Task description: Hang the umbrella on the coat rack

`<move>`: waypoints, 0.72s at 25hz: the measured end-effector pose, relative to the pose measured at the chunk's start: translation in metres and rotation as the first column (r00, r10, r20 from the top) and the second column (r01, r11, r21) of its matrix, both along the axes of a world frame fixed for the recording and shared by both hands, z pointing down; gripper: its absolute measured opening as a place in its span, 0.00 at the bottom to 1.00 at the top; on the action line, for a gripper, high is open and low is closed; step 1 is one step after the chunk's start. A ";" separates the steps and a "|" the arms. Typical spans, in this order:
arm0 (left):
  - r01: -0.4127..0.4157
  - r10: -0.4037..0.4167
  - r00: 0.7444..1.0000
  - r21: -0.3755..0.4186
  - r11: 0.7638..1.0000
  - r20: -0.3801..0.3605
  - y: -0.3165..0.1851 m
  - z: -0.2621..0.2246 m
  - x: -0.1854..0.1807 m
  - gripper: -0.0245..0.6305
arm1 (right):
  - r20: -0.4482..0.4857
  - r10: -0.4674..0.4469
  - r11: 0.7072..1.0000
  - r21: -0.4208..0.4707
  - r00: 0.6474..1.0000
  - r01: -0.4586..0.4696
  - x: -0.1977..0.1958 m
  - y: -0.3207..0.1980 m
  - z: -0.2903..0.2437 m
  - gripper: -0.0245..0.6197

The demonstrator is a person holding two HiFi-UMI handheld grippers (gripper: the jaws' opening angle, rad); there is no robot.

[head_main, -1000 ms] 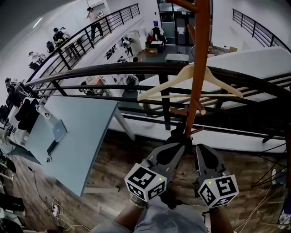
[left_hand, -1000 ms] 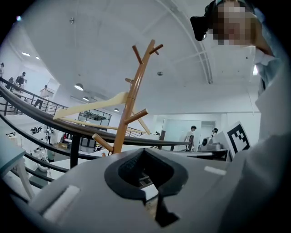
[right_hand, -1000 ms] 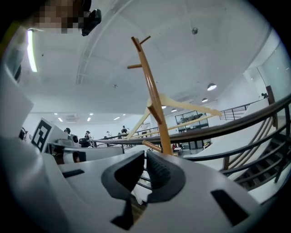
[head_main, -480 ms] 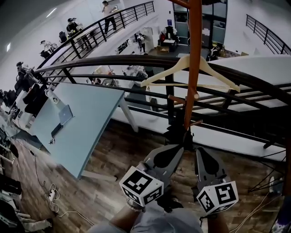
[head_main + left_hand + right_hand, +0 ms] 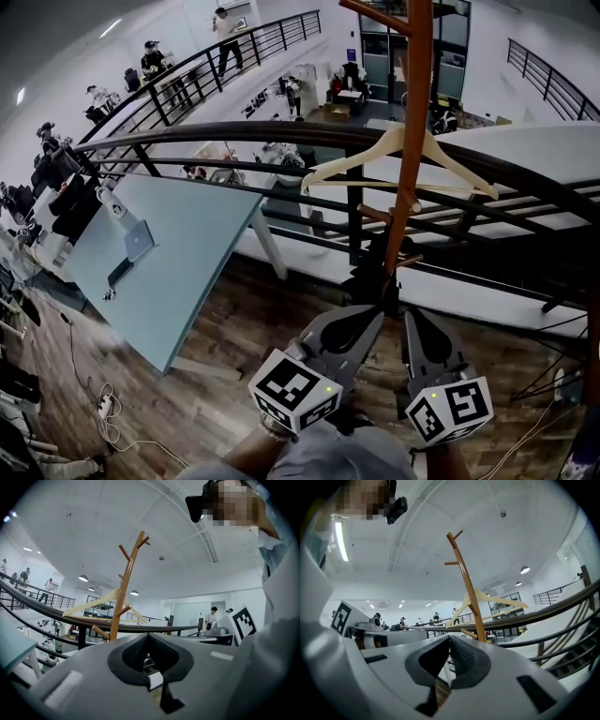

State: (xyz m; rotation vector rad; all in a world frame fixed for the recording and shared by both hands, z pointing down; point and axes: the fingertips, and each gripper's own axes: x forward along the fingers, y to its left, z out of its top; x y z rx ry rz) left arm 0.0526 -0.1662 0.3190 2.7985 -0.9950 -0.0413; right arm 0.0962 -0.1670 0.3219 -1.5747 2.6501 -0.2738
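- The coat rack (image 5: 410, 94) is an orange wooden pole with short pegs. It stands just inside a dark railing (image 5: 234, 139), and the balcony edge drops off beyond it.
- A pale wooden hanger (image 5: 337, 166) hangs on the coat rack's upper half. Its arms spread to both sides of the pole and overlap the railing's top bar.
- A dark bundle that looks like the umbrella (image 5: 373, 267) sits against the coat rack's lower pole, beside a low peg. Whether it hangs from that peg cannot be told.
- The left gripper (image 5: 375, 309) points at the foot of the coat rack from the near side, just short of the umbrella. In its own view the fingers (image 5: 136, 651) meet at the tips with nothing seen clamped between them.
- The right gripper (image 5: 410, 314) lies just beside the left one, slightly right of the coat rack's pole. Its fingers (image 5: 461, 656) are also pressed together at the tips, with nothing visibly held.
- Both gripper views look up along the coat rack (image 5: 123, 590) toward open ceiling.
- Left of the coat rack a light-blue bench (image 5: 187, 234) stands well apart. One of its corners points toward the pole, with bare wooden floor (image 5: 234, 347) between them.
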 end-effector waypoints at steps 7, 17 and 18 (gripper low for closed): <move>-0.055 0.055 0.998 0.002 0.998 -0.008 -0.004 -0.003 -0.006 0.04 | -0.019 0.045 0.999 0.019 0.999 -0.044 -0.011 -0.002 -0.008 0.04; -0.120 0.120 0.992 -0.005 0.993 -0.022 -0.005 0.002 -0.006 0.04 | -0.040 0.108 0.994 0.007 0.993 -0.108 -0.013 0.001 -0.004 0.04; -0.124 0.124 0.992 -0.005 0.992 -0.022 -0.004 0.002 -0.006 0.04 | -0.041 0.111 0.994 0.006 0.993 -0.111 -0.013 0.002 -0.003 0.04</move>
